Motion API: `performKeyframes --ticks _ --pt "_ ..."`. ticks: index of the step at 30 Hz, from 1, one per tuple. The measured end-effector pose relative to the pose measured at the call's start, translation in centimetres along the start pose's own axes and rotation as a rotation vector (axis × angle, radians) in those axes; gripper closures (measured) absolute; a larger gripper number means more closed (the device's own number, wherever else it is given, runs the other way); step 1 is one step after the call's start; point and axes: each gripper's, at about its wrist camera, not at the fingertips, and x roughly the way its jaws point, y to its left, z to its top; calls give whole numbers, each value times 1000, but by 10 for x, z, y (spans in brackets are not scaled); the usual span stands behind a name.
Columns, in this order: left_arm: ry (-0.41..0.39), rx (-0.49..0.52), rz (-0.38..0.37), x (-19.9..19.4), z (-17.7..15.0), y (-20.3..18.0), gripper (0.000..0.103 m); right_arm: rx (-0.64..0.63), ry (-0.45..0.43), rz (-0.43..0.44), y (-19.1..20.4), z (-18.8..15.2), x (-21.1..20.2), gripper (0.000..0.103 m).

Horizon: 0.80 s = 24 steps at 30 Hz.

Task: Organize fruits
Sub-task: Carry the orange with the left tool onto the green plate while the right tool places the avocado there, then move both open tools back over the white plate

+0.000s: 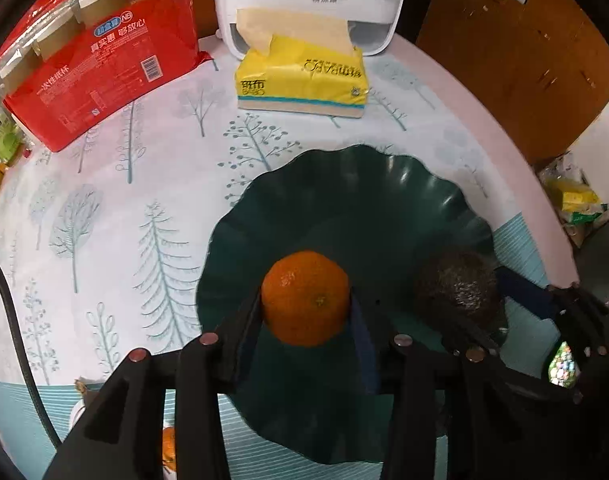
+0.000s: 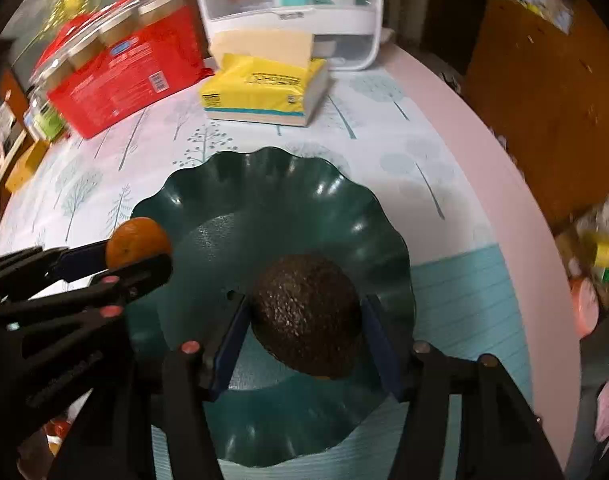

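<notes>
Above a dark green fluted bowl [image 1: 384, 200] on the tabletop [image 1: 104, 200], two claws hang side by side, each pointing steeply down and each carrying a fruit. The left claw [image 1: 306, 304] is clenched on an orange [image 1: 305, 298], its fingers pressing both sides, over the bowl's left half. The right claw [image 2: 304, 320] grips a dark, bumpy avocado [image 2: 307, 314] between its blue-padded fingers, over the bowl's middle. Neither fruit touches the bowl. Behind the bowl, well apart from it, lie a yellow tissue pack [image 1: 300, 76], a red pack of paper cups [image 1: 100, 56] and a white plastic box [image 1: 312, 0]. The tabletop wears a cloth printed with pale trees.
</notes>
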Motion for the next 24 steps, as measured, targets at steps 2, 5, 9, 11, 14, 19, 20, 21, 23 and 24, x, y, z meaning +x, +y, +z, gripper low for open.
performKeyframes --ticks 2,5,9,11,14,19,20,21,23,24 --pt "-4 16 15 -4 -2 -2 40 -28 -13 -13 4 0 -2 44" --pt "-30 25 40 -13 -2 0 23 -57 -50 -44 8 0 -7 44" --pt "-57 25 65 -29 -6 5 18 -57 -77 -31 8 -3 -19 38" --pt "-59 13 65 -35 -9 8 17 -63 -88 -24 10 -4 -24 37" --pt "-55 -44 53 -46 -19 19 17 -69 -97 -20 14 -7 -30 37" --pt "-88 -108 20 -69 -43 37 17 -66 -96 2 21 -14 -43 37" --pt "-97 -114 19 -74 -47 39 17 -67 -97 7 23 -15 -46 37" --pt "-111 -122 19 -81 -52 43 17 -70 -99 9 25 -17 -50 37" --pt "-141 -136 15 -95 -61 48 18 -75 -108 10 29 -21 -57 37" --pt "-164 -143 17 -105 -65 52 18 -79 -116 12 32 -23 -64 37"
